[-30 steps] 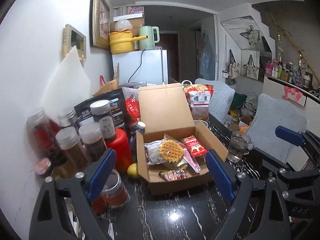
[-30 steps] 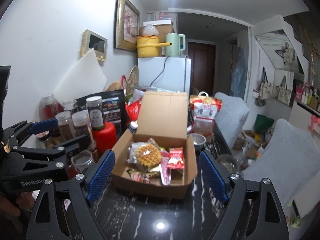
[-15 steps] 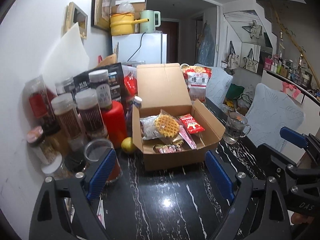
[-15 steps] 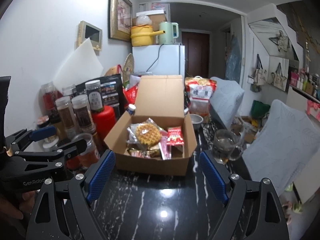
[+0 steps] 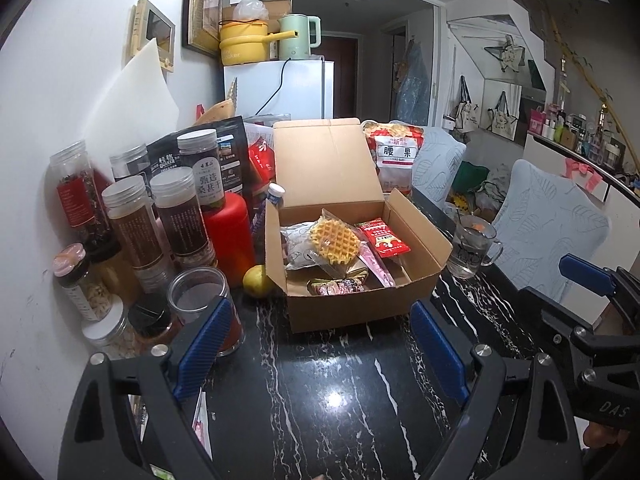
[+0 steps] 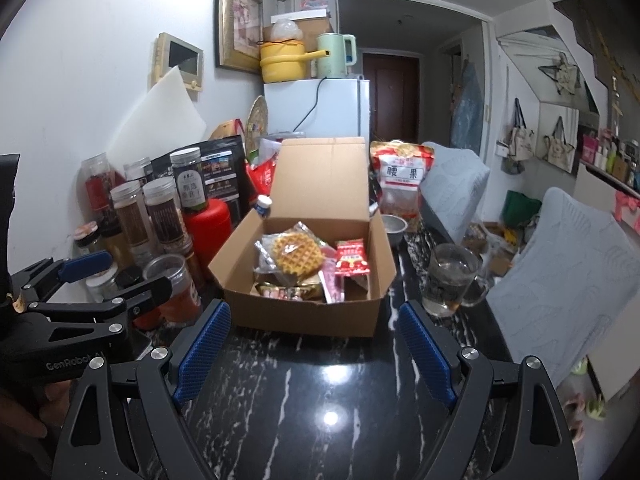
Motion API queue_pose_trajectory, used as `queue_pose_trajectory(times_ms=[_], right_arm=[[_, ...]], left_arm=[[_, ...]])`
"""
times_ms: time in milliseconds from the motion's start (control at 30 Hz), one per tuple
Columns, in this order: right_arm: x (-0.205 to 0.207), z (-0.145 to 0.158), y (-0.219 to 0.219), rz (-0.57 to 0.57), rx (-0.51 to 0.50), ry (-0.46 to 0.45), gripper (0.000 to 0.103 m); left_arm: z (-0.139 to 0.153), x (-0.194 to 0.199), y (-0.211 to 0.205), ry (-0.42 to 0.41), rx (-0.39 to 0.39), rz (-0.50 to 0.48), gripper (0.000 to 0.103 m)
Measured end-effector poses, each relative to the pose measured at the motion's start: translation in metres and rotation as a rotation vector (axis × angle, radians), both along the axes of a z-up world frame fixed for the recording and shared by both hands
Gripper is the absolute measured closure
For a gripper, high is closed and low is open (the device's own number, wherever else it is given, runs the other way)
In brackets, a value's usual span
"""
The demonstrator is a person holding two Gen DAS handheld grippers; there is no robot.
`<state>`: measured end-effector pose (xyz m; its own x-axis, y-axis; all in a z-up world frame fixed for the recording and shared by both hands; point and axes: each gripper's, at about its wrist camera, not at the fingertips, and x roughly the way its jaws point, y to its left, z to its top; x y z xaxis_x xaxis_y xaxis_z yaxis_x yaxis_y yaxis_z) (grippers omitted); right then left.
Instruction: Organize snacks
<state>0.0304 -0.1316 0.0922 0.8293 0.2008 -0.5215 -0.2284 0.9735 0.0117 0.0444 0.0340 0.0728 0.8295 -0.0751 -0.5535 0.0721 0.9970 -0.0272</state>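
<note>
A: Ahead of the left claw [image 5: 316, 350], whose jaws are spread with nothing between them, the box [image 5: 352, 248] is seen, the waffle [image 5: 334, 240] inside. One packet should be approached squarely.

B: Beyond the right claw [image 6: 314, 346], likewise spread and empty, the box [image 6: 308, 264] sits centred. "GenRobot" is read on the left claw [image 6: 76, 308]; the bag [image 6: 402, 184] shows "腰果".

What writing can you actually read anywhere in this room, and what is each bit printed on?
"腰果": white label on the red snack bag behind the cardboard box.
"QUAKER": black pouch behind the jars.
"GenRobot": body of the left claw.
"DAS": body of the right claw.
Jar labels, red sachet print, yellow pot lettering: too small or blurred.
</note>
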Motion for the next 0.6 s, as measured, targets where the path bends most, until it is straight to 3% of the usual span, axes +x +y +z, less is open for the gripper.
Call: queue_pose_trajectory(times_ms=[600], right_arm=[[0.0059,-0.0034,-0.0036,-0.013,-0.001,0.018,0.016]], left_arm=[[-0.0042,0.0075,-0.0002,0.031,0.003,0.013,0.011]])
